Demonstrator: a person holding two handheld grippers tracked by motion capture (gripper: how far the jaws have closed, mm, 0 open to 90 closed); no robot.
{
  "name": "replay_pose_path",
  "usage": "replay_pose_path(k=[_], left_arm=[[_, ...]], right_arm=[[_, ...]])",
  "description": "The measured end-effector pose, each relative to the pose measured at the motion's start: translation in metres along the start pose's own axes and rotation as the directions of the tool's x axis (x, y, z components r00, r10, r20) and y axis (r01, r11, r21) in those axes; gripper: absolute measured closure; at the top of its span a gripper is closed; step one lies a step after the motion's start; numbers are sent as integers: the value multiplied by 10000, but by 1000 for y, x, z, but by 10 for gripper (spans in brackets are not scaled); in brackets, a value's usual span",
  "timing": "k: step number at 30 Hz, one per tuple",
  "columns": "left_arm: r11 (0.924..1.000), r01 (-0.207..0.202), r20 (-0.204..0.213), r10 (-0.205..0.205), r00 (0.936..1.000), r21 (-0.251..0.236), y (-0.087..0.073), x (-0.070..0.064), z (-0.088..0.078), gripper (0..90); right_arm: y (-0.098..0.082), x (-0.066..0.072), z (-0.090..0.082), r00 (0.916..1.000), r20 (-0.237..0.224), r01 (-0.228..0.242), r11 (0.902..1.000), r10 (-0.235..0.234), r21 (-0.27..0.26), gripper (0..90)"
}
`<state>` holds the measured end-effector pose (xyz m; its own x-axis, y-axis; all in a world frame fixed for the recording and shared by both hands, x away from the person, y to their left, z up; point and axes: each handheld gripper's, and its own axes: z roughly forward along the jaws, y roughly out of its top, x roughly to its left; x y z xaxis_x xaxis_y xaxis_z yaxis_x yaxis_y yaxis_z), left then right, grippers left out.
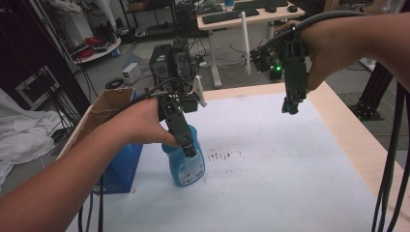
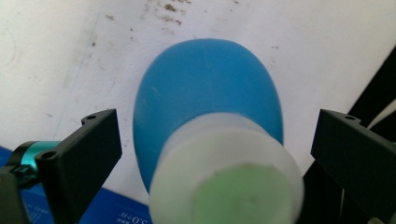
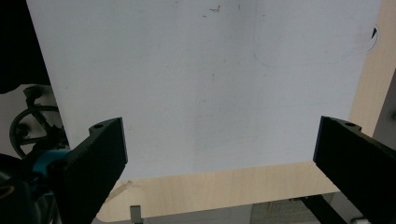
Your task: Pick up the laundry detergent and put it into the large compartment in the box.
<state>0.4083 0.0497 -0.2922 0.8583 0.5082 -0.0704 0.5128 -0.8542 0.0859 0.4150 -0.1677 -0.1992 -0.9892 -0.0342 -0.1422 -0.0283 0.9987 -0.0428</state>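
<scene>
A cluttered workshop lies beyond the far edge of the pale wooden table [image 1: 338, 121]: a white desk [image 1: 251, 17] carrying dark keyboards stands at the far right, black computer towers [image 1: 169, 60] sit on the grey floor behind the table, and crumpled white cloth [image 1: 19, 135] is heaped at the left. Most of the tabletop is covered by a large white sheet [image 1: 270, 164], smooth but marked by a patch of small brownish-red specks [image 1: 222, 155] near its middle. At the table's left edge stands an open brown cardboard box [image 1: 109, 104], with a flat blue package [image 1: 118, 169] leaning below it.

The blue plastic bottle [image 1: 186, 164] stands upright on the sheet at the near left, just right of the blue package and just left of the specks. It has a rounded, bulbous body, a pale label with printing on its front, and (in the left gripper view) a frosted white neck topped with a pale green disc [image 2: 243, 196].

The left gripper [image 1: 189, 147] hangs over the bottle's top, its jaws spread wide on either side of the neck without touching it. The right gripper [image 1: 291, 107] is held above the far right part of the sheet, well apart from the bottle, its jaws likewise wide apart with nothing between them.
</scene>
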Motion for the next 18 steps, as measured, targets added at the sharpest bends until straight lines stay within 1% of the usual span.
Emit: replay_pose_path(k=[1,3,6,7,9,10,14,18], left_arm=[[10000,-27,102,27,9999,15,0,0,2,17],[10000,-18,85,18,10000,23,0,0,3,17],[10000,32,20,-33,10000,49,0,0,6,18],[9999,115,19,-116,9999,44,0,0,7,18],[10000,66,5,-66,10000,16,0,-1,8,27],[9999,104,-10,-104,9999,-27,0,-1,9,29],[9999,87,-50,-87,9999,-105,0,-1,8,53],[9997,204,-173,-206,9996,-109,0,-1,9,58]], right_arm=[[0,0,0,10000,12,-15,10000,15,-18,19],[0,0,0,10000,31,-22,10000,22,-21,19],[0,-1,0,10000,45,0,10000,0,-7,19],[0,-1,0,10000,45,0,10000,0,-7,19],[-1,-1,1,10000,83,15,10000,-15,-2,19],[-1,-1,0,9999,98,-25,10000,24,19,19],[-1,0,0,9999,112,-32,10000,32,0,18],[-1,1,1,9999,99,-14,10000,14,18,19]])
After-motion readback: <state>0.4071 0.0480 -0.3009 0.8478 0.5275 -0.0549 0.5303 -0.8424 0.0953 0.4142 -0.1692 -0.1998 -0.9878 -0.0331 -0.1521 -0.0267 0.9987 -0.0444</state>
